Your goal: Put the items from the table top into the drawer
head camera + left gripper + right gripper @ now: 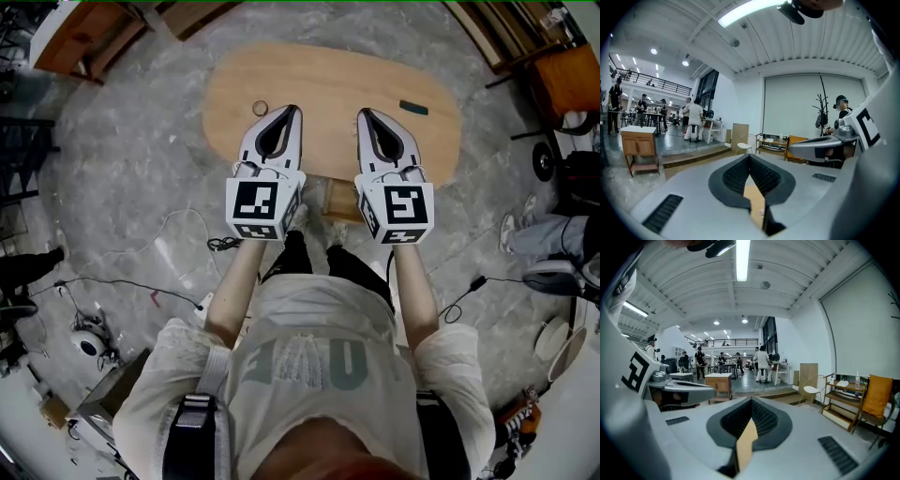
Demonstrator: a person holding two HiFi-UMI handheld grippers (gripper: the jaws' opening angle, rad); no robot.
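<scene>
In the head view, both grippers hover side by side over the near half of an oval wooden table (pixel 328 84). My left gripper (pixel 292 111) has its jaws shut with nothing between them, and its own view shows the tips meeting (pixel 750 157). My right gripper (pixel 362 114) looks shut and empty too (pixel 751 401). A small ring-shaped item (pixel 260 108) lies just left of the left gripper's tip. A flat dark teal item (pixel 413 108) lies to the right of the right gripper. A light wooden drawer (pixel 339 200) shows under the table's near edge, between the two marker cubes.
A wooden cabinet (pixel 84 37) stands at the far left and an orange chair (pixel 572 80) at the far right. Cables (pixel 169 234) trail over the marbled floor. Another person's shoes (pixel 539 234) are at the right. Both gripper views look level across a hall with people at desks.
</scene>
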